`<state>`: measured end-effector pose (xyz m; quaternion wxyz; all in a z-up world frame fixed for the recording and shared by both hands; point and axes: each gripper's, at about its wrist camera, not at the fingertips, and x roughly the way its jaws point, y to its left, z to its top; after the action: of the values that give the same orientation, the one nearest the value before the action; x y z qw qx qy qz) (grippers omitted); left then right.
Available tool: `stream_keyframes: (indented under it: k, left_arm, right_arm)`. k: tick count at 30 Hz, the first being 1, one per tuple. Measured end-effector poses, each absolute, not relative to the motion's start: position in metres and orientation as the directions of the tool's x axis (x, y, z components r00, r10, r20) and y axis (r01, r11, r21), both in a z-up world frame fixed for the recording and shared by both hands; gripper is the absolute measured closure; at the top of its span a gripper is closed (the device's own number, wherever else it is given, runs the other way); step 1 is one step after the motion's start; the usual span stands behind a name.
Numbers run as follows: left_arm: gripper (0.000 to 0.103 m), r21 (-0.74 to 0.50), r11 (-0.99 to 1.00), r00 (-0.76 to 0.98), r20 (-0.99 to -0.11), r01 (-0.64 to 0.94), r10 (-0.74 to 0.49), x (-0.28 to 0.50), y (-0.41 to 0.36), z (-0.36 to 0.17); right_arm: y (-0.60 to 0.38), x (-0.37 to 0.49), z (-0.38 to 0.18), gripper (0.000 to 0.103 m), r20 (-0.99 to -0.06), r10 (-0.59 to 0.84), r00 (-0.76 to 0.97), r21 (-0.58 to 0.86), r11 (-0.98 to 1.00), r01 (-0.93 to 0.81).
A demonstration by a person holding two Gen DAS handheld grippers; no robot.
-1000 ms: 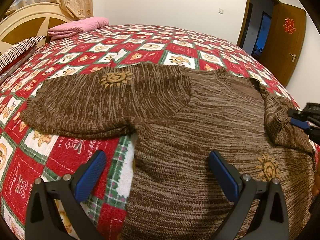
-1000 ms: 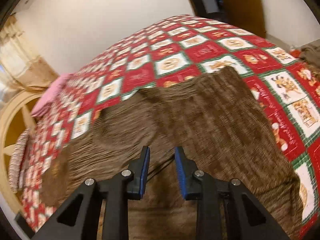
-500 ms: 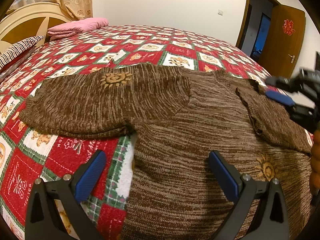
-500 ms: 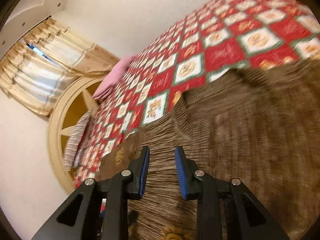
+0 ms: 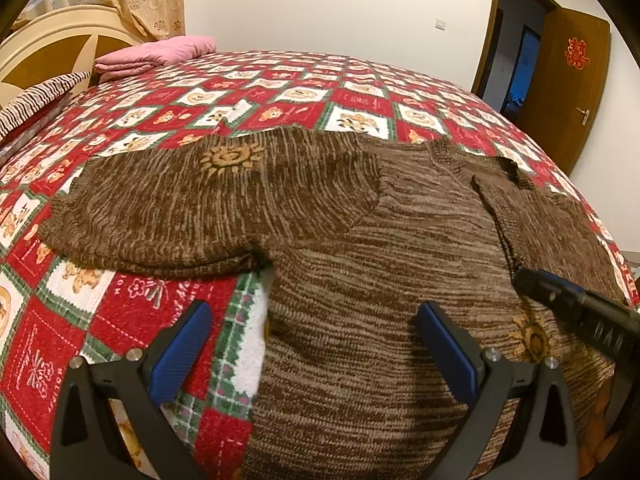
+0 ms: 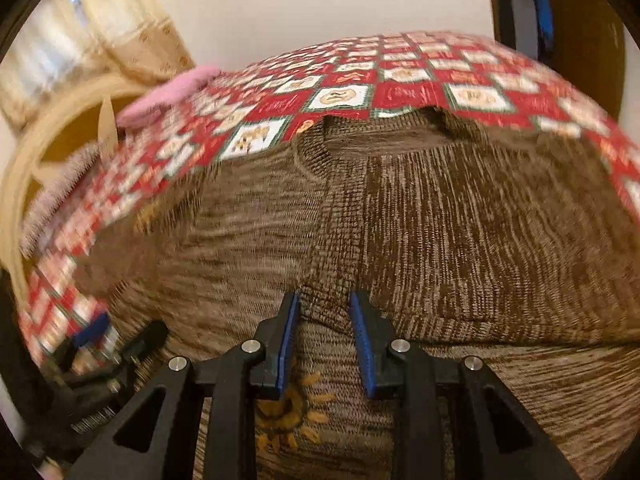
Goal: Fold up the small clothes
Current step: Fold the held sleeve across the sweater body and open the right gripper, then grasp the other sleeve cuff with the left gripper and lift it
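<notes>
A brown marled knit sweater [image 5: 360, 272] lies flat on the bed, its left sleeve [image 5: 192, 208] spread out to the left. The right sleeve [image 5: 548, 224] is folded over the body. My left gripper [image 5: 312, 344] is open and empty, low over the sweater's left edge near the hem. My right gripper [image 6: 324, 312] has its jaws partly closed on the cuff end of the folded right sleeve [image 6: 460, 240], low over the body near a sun motif [image 6: 288, 408]. It also shows in the left wrist view [image 5: 560, 296] at the right.
The bed has a red, white and green patchwork quilt [image 5: 280, 96]. A pink folded cloth [image 5: 156, 54] and a striped pillow [image 5: 36, 96] lie by the cream headboard [image 5: 52, 44]. A brown door [image 5: 576, 92] stands open at the right.
My right gripper has carried the right sleeve inward over the sweater body and come down low. The left gripper has not moved.
</notes>
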<state>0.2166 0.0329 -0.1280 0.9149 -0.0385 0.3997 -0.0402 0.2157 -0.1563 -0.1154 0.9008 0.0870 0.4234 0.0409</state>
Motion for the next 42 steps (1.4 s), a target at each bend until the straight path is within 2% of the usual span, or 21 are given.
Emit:
stream_keyframes:
  k: [1, 2, 3, 9, 16, 18, 20, 21, 22, 23, 28, 30, 31, 38, 40, 42]
  left_arm:
    - [0.000, -0.099, 0.994, 0.675, -0.731, 0.042, -0.102, 0.217, 0.033, -0.128]
    - [0.000, -0.096, 0.995, 0.673, -0.733, 0.042, -0.099, 0.218, 0.032, -0.128]
    - [0.000, -0.086, 0.996, 0.668, -0.739, 0.036, -0.088, 0.219, 0.032, -0.129]
    - [0.000, -0.122, 0.992, 0.645, -0.757, 0.016, -0.103, 0.207, 0.053, -0.122]
    - [0.001, -0.142, 0.947, 0.696, -0.710, -0.288, 0.105, 0.217, 0.157, -0.093]
    - [0.010, -0.174, 0.908, 0.677, -0.722, -0.382, 0.146, 0.231, 0.192, -0.094]
    - [0.034, -0.243, 0.867, 0.666, -0.735, -0.434, 0.127, 0.241, 0.217, -0.103]
    - [0.040, -0.274, 0.850, 0.662, -0.741, -0.450, 0.112, 0.246, 0.225, -0.109]
    - [0.052, -0.303, 0.830, 0.648, -0.756, -0.469, 0.090, 0.253, 0.232, -0.118]
    - [0.058, -0.318, 0.820, 0.634, -0.770, -0.477, 0.070, 0.258, 0.236, -0.126]
    - [0.060, -0.293, 0.828, 0.640, -0.762, -0.478, 0.100, 0.271, 0.226, -0.135]
    - [0.077, -0.307, 0.817, 0.644, -0.759, -0.489, 0.100, 0.272, 0.229, -0.136]
    - [0.092, -0.325, 0.810, 0.648, -0.757, -0.488, 0.087, 0.273, 0.231, -0.137]
    - [0.094, -0.349, 0.826, 0.669, -0.741, -0.443, 0.046, 0.274, 0.229, -0.130]
    - [0.095, -0.380, 0.831, 0.705, -0.709, -0.407, 0.021, 0.275, 0.224, -0.121]
    - [0.095, -0.361, 0.856, 0.728, -0.685, -0.370, 0.025, 0.279, 0.211, -0.106]
  right_arm:
    - [-0.152, 0.214, -0.114, 0.055, -0.756, 0.137, 0.640, 0.166, 0.986, -0.016]
    - [-0.148, 0.212, -0.114, 0.046, -0.754, 0.141, 0.642, 0.153, 0.988, -0.038]
    - [-0.141, 0.209, -0.115, 0.033, -0.750, 0.153, 0.643, 0.138, 0.988, -0.073]
    - [-0.128, 0.207, -0.114, 0.032, -0.751, 0.083, 0.656, 0.043, 0.996, -0.077]
    - [-0.142, 0.203, -0.112, 0.032, -0.725, 0.151, 0.672, 0.147, 0.987, -0.062]
    - [-0.140, 0.203, -0.113, 0.032, -0.725, 0.148, 0.673, 0.144, 0.988, -0.062]
    - [-0.139, 0.202, -0.113, 0.032, -0.726, 0.144, 0.673, 0.139, 0.988, -0.062]
    - [-0.138, 0.202, -0.113, 0.032, -0.726, 0.144, 0.673, 0.139, 0.988, -0.061]
    - [-0.138, 0.202, -0.113, 0.032, -0.726, 0.144, 0.673, 0.140, 0.988, -0.061]
    - [-0.138, 0.202, -0.113, 0.032, -0.726, 0.146, 0.672, 0.142, 0.988, -0.061]
    - [-0.141, 0.203, -0.114, 0.032, -0.723, 0.157, 0.672, 0.157, 0.986, -0.062]
    - [-0.141, 0.203, -0.114, 0.032, -0.722, 0.160, 0.673, 0.161, 0.985, -0.061]
    - [-0.141, 0.203, -0.114, 0.032, -0.722, 0.161, 0.673, 0.163, 0.985, -0.061]
    - [-0.143, 0.202, -0.115, 0.032, -0.716, 0.170, 0.677, 0.177, 0.982, -0.059]
    - [-0.145, 0.202, -0.115, 0.032, -0.714, 0.173, 0.678, 0.182, 0.982, -0.059]
    - [-0.145, 0.202, -0.115, 0.032, -0.713, 0.177, 0.679, 0.187, 0.981, -0.059]
